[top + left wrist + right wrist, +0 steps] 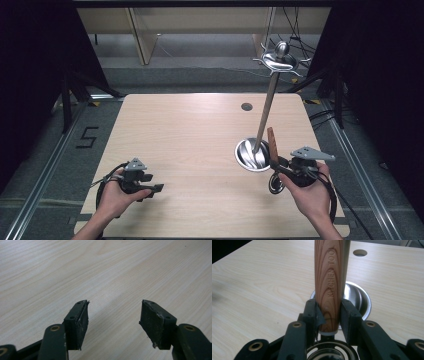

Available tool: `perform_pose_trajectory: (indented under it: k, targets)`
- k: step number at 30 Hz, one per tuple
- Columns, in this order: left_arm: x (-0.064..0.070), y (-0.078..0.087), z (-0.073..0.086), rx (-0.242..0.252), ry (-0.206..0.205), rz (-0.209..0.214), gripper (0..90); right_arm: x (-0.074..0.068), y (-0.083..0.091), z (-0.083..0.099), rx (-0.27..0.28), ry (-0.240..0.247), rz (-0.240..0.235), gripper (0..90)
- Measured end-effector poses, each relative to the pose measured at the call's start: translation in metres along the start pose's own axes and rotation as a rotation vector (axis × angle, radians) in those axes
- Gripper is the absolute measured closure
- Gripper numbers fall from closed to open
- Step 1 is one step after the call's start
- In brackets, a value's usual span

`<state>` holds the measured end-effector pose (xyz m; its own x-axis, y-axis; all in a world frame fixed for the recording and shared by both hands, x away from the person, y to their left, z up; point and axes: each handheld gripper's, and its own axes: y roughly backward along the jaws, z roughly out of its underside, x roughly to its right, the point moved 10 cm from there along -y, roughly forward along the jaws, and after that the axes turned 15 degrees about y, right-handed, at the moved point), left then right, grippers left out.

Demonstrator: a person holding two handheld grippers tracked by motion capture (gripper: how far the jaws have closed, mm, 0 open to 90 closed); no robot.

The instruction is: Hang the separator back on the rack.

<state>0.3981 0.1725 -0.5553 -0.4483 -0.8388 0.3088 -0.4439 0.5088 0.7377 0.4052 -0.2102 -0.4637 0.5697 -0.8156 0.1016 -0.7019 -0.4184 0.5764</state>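
A kitchen tool with a wooden handle [272,141] [330,282] stands upright, and my right gripper [276,162] [329,313] is shut on the handle's lower end. Its round metal head [275,185] [324,353] hangs below the jaws, just over the table. Right behind it stands a metal utensil stand: a shiny round base [248,154] [359,298], a tall pole [267,107], and a hooked top [281,60] with nothing on it. My left gripper [158,188] [113,317] is open and holds nothing, low over bare wood at the front left.
The light wooden table [190,135] has a round cable hole [246,106] [360,252] near its far edge. Dark curtains flank both sides, and cables lie on the floor at the back right. A wide bare stretch of tabletop lies between the grippers.
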Motion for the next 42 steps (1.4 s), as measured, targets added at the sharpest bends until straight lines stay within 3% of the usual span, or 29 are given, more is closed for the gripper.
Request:
perform_pose_trajectory:
  k: [8,9,11,13,15,17,18,19,20,24,26,27,31,32,35,39,42]
  targets:
    - [0.000,0.001,0.000,-0.001,-0.001,0.005,38.6,0.005,0.003,0.000,-0.004,0.000,0.007,69.6]
    - [0.000,0.001,0.000,-0.001,-0.001,0.004,38.6,0.003,0.003,-0.002,0.011,-0.038,0.015,69.6]
    - [0.000,0.001,0.000,0.000,0.000,0.004,38.6,0.003,0.006,-0.002,0.004,-0.048,0.016,69.6]
    - [0.000,0.001,0.000,-0.001,-0.001,0.004,38.6,0.005,0.004,-0.005,0.028,-0.035,0.024,69.6]
    - [0.000,0.001,0.000,-0.001,-0.001,0.004,38.6,0.004,0.006,-0.005,0.018,-0.048,0.023,69.6]
    - [0.000,0.001,0.000,-0.002,0.001,0.003,38.6,0.009,0.008,-0.008,0.046,-0.005,0.029,69.6]
    - [0.000,0.001,0.000,-0.002,0.001,0.003,38.6,0.009,0.008,-0.008,0.046,-0.005,0.029,69.6]
    - [0.000,0.002,0.000,-0.002,-0.001,0.004,38.6,0.008,0.010,-0.008,0.038,-0.042,0.032,69.6]
    - [0.000,0.002,0.000,-0.002,-0.001,0.004,38.6,0.011,0.009,-0.009,0.051,-0.008,0.038,69.6]
    - [0.000,0.002,-0.001,0.004,0.004,0.004,38.6,0.014,0.012,-0.011,0.056,-0.003,0.051,69.6]
    - [0.000,0.002,-0.001,0.008,0.007,0.002,38.6,0.013,0.012,-0.013,0.069,-0.016,0.043,69.6]
    - [0.000,0.001,-0.001,0.005,0.016,0.007,38.6,0.011,0.012,-0.015,0.086,-0.045,0.038,69.6]
    - [-0.001,0.001,-0.001,0.009,0.013,-0.001,38.6,0.011,0.013,-0.017,0.088,-0.052,0.044,69.6]
    - [0.001,0.001,-0.001,0.010,0.017,0.009,38.6,0.014,0.014,-0.017,0.081,-0.020,0.048,69.6]
    - [-0.001,0.001,-0.001,0.009,0.015,-0.001,38.6,0.012,0.016,-0.020,0.093,-0.053,0.047,69.6]
    - [-0.001,0.001,-0.001,0.010,0.015,-0.001,38.6,0.015,0.017,-0.023,0.111,-0.028,0.058,69.6]
    - [-0.001,0.001,-0.001,0.010,0.015,-0.001,38.6,0.015,0.018,-0.025,0.114,-0.045,0.061,69.6]
